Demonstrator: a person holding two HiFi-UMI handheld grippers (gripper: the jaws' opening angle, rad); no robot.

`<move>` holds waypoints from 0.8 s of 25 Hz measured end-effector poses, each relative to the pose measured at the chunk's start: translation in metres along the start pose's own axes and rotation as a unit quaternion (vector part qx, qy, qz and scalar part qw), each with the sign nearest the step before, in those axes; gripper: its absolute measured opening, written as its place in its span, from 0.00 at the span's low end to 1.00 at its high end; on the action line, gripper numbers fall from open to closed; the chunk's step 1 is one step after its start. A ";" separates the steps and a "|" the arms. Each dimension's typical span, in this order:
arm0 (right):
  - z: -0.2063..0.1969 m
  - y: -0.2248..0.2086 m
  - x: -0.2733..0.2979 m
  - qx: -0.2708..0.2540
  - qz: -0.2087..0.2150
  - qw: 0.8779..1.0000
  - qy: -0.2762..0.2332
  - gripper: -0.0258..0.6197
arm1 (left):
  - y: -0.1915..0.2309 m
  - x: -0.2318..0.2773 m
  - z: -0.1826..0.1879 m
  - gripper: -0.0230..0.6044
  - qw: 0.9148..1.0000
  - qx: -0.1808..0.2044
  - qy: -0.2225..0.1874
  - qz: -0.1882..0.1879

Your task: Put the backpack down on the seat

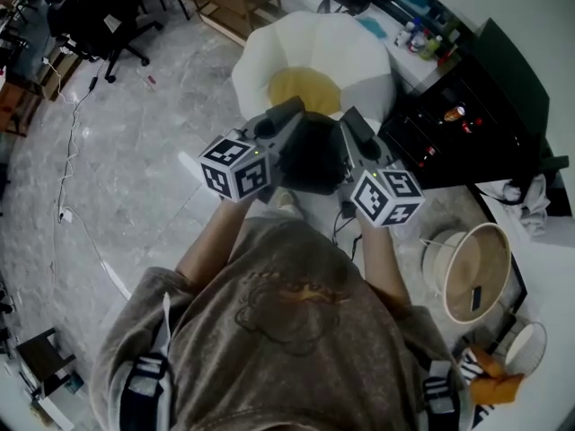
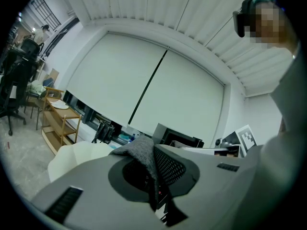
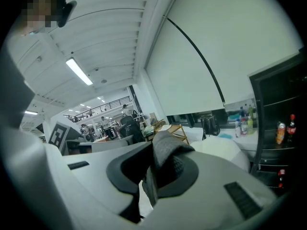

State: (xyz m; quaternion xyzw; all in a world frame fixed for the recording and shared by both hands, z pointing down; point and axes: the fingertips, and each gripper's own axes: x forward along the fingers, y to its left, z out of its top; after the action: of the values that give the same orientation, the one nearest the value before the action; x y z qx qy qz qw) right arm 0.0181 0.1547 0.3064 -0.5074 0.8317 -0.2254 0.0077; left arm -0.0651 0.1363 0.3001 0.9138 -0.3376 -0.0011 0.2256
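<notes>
Backpack [image 1: 312, 158] hangs between my left gripper [image 1: 286, 115] and right gripper [image 1: 352, 126], each clamped tight on a grey strap [image 2: 143, 153], just short of the white seat [image 1: 364, 57], so lowering and releasing remain.

The backpack [image 1: 313, 155] is black, its strap [image 2: 139, 152] heathered grey beside black mesh. The seat [image 1: 269, 52], upper centre, is white with a yellow middle. The left tongs [image 1: 286, 115] and right tongs [image 1: 355, 126] are grey, their cubes patterned in black-and-white squares. The floor [image 1: 153, 151] is marbled grey; the cabinet [image 1: 476, 133] at right is black
</notes>
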 end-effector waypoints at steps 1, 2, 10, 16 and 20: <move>0.003 -0.003 0.007 0.002 -0.001 1.000 -0.002 0.09 | 0.005 0.004 0.003 0.09 1.000 0.001 0.001 -0.003; 0.006 -0.005 0.014 0.004 -0.002 1.000 -0.004 0.09 | 0.011 0.008 0.006 0.09 1.000 0.001 0.002 -0.007; 0.023 -0.027 0.056 0.011 -0.014 1.000 -0.008 0.09 | 0.045 0.039 0.027 0.09 1.000 0.000 0.010 -0.022; 0.036 -0.042 0.079 0.011 -0.018 1.000 -0.005 0.09 | 0.062 0.063 0.039 0.09 1.000 -0.003 0.012 -0.024; 0.043 -0.052 0.094 0.013 -0.016 1.000 -0.001 0.09 | 0.076 0.078 0.046 0.09 1.000 -0.009 0.012 -0.019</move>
State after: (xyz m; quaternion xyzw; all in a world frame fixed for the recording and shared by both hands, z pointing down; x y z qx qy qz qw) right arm 0.0260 0.0392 0.3082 -0.5209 0.8204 -0.2358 0.0120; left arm -0.0584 0.0183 0.3017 0.9180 -0.3175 0.0025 0.2377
